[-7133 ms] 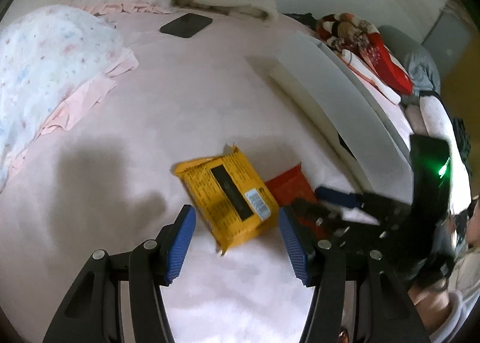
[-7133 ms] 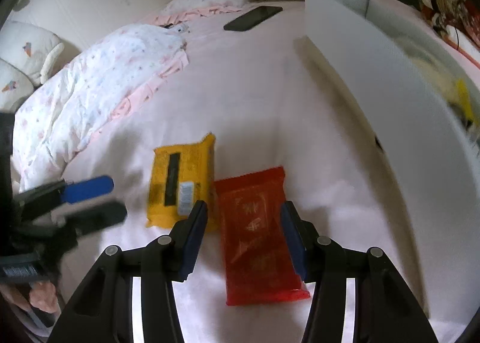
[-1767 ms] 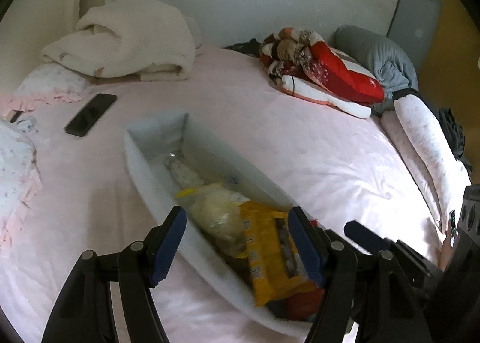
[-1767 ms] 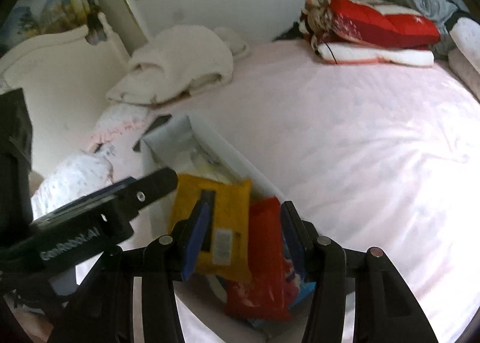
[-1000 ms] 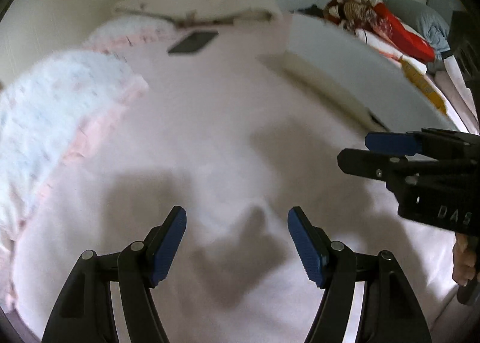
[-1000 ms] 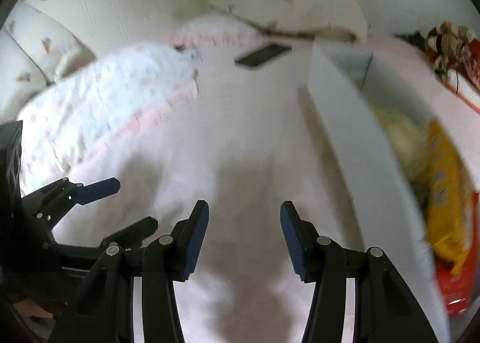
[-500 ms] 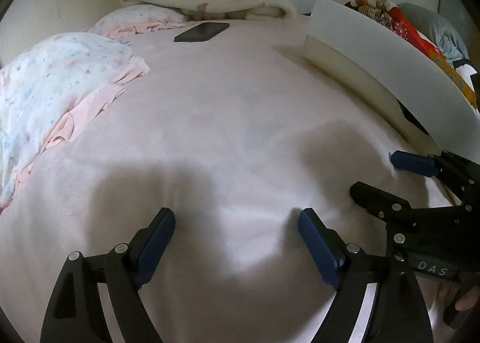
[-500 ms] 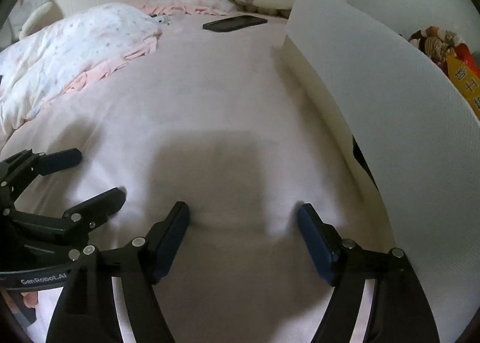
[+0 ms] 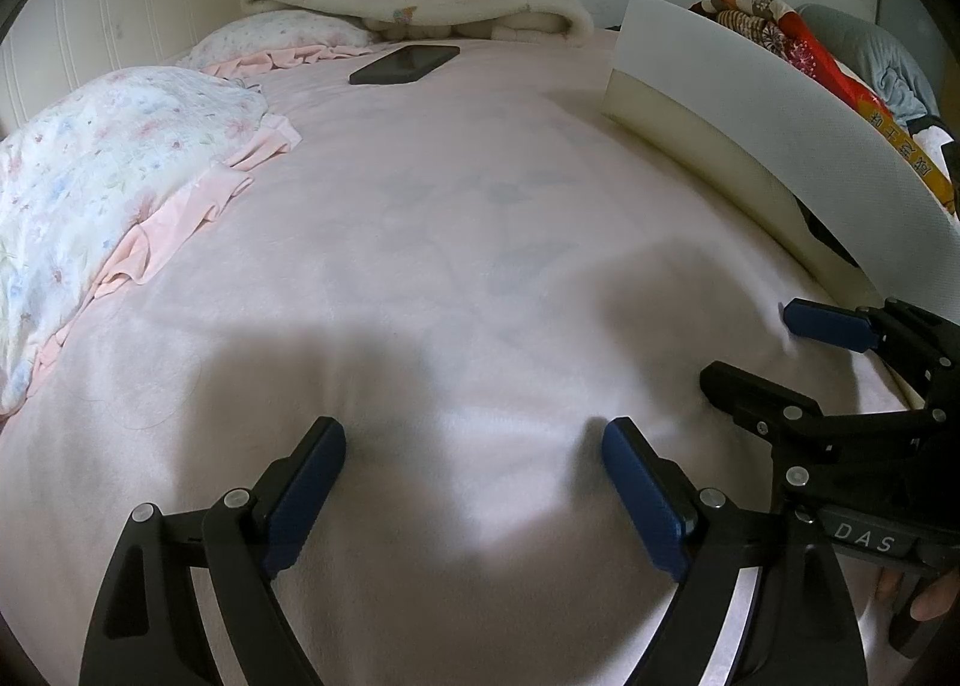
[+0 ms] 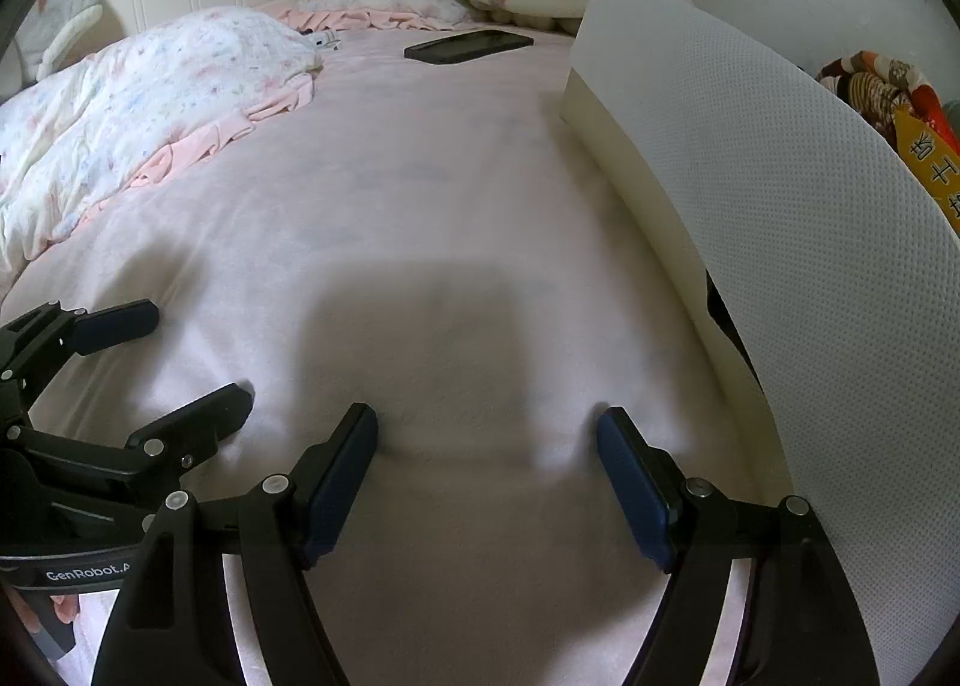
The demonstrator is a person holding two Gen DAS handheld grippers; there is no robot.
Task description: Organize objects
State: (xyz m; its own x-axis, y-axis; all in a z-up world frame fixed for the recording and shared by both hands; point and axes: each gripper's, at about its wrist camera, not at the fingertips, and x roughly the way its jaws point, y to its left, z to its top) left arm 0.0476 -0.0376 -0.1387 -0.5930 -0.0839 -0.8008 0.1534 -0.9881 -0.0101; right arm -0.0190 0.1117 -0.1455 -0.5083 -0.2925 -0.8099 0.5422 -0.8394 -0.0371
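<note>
- Jaws: my left gripper point(image 9: 474, 467) and right gripper point(image 10: 487, 455) both stand wide, just opened out, with nothing between them, tips on the pink bed point(image 9: 450, 194) at its near edge.
- Task items: the yellow packet point(image 10: 933, 173) shows over the wall of the white box point(image 10: 780, 194) along the bed's right edge.
- Remaining: I see only a phone point(image 9: 405, 63) near the far edge.
- Advice: I would lift both grippers clear before reaching for it.
</note>
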